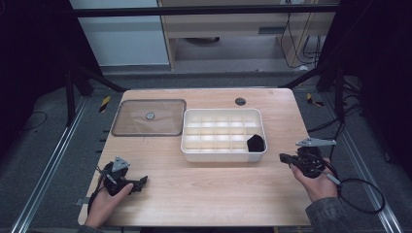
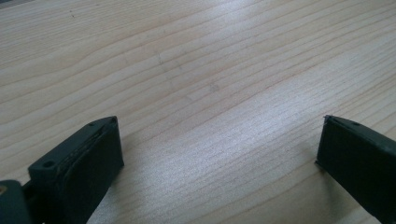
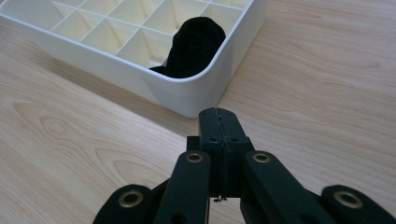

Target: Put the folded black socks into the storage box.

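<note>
While you are sitting at the wooden tabletop (image 1: 204, 179), your left hand (image 1: 104, 201) is holding the left tongs (image 1: 143, 180) low over the near left part of the wood. The left gripper view is showing its two black jaws standing wide apart, with bare wood between them and nothing in their grip. Your right hand (image 1: 318, 184) is holding the right tongs (image 1: 283, 157) near the right edge of the tabletop, and they are pointing left toward the white tray (image 1: 194, 154). In the right gripper view, the right tongs (image 3: 219, 114) are pressing their jaws flat together, and they are holding nothing. Their tip is sitting just beside the near corner of the white tray (image 3: 187, 95), but it is not touching it. The tray is lying in the middle of the tabletop, and thin walls are cutting it into many little boxes. A black cloth (image 1: 256, 143) is lying bunched up in the corner box nearest your right hand. In the right gripper view, the black cloth (image 3: 194, 46) is poking up a bit above the tray's rim. A clear lid (image 1: 149, 117) with a small round knob is lying flat just to the left of the tray.
</note>
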The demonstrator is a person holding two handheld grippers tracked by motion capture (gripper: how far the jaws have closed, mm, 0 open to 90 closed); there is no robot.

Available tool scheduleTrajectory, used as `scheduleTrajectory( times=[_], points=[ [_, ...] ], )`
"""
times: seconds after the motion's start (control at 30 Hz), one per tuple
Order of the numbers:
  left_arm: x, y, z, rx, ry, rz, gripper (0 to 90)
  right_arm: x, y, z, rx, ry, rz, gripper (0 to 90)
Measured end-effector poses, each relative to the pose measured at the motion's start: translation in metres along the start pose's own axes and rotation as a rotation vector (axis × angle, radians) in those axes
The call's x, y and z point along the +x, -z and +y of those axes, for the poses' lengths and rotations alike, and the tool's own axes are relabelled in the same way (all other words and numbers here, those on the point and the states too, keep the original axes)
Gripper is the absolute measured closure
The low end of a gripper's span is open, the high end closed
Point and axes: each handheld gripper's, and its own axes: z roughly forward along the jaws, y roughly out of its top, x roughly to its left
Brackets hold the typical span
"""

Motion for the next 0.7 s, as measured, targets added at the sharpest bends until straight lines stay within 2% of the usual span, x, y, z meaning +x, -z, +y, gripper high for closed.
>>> scheduleTrajectory(
  times=[0.03, 0.07, 0.2, 0.33, 0.37, 0.5, 0.7],
  points=[
    [0.0, 0.0, 0.0, 0.0, 0.0, 0.0, 0.0, -0.001, -0.001, -0.001, 0.002, 0.004, 0.002, 89.5],
    [0.0, 0.0, 0.0, 0.0, 0.0, 0.0, 0.0, 0.0, -0.002, -0.003, 0.002, 0.002, 0.0, 84.0],
    [0.0, 0.0, 0.0, 0.0, 0.0, 0.001, 0.0, 0.0, -0.006, -0.009, 0.012, 0.001, -0.016, 73.5],
    [0.0, 0.0, 0.0, 0.0, 0.0, 0.001, 0.0, -0.001, -0.01, -0.015, 0.014, -0.005, -0.015, 68.0],
    [0.0, 0.0, 0.0, 0.0, 0.0, 0.0, 0.0, -0.001, -0.014, -0.02, 0.022, -0.017, -0.018, 60.4],
    [0.0, 0.0, 0.0, 0.0, 0.0, 0.0, 0.0, -0.001, -0.02, -0.027, 0.031, -0.025, -0.018, 53.0],
    [0.0, 0.0, 0.0, 0.0, 0.0, 0.0, 0.0, 0.003, -0.03, -0.036, 0.04, -0.013, -0.051, 38.7]
  ],
)
